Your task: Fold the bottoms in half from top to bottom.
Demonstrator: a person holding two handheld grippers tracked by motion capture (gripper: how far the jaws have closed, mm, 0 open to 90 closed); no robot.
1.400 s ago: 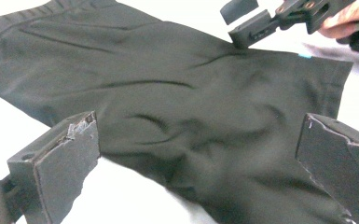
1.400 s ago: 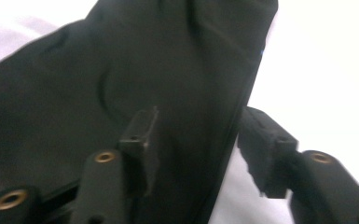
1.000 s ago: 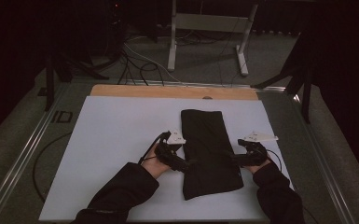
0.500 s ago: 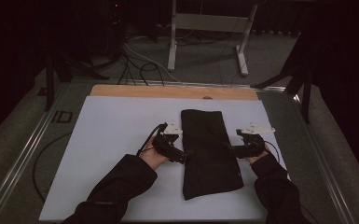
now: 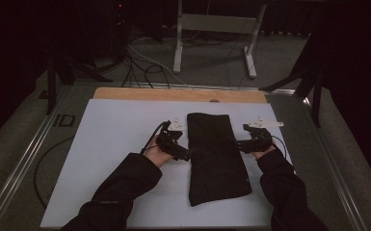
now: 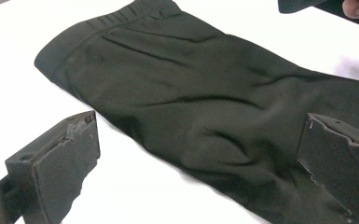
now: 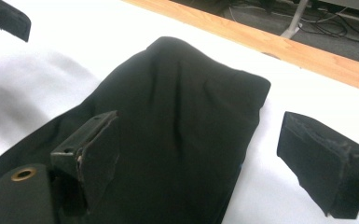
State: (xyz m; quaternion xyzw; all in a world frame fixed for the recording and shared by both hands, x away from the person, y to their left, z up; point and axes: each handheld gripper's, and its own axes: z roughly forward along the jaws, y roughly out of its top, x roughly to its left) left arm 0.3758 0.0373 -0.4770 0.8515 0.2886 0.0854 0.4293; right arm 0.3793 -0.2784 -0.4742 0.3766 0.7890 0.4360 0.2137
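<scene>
A black cloth (image 5: pixel 217 156) lies folded in a long strip on the white table (image 5: pixel 106 144), between the two grippers; the left gripper (image 5: pixel 187 155) sits at its left edge and the right gripper (image 5: pixel 239 145) at its right edge, each one about halfway along the strip. In the left gripper view the jaws stand wide apart with nothing between them; one jaw is over the bare table and the other is over the cloth (image 6: pixel 205 107), whose gathered band lies at the far end. In the right gripper view the jaws are also spread wide and hold nothing; one is over the cloth (image 7: pixel 177 135) and the other over the white top. A wood strip (image 5: pixel 178 95) runs along the far side of the table; past it the room is dark, with a grey floor, cables (image 5: pixel 139 65) and a metal stand (image 5: pixel 214 29).
</scene>
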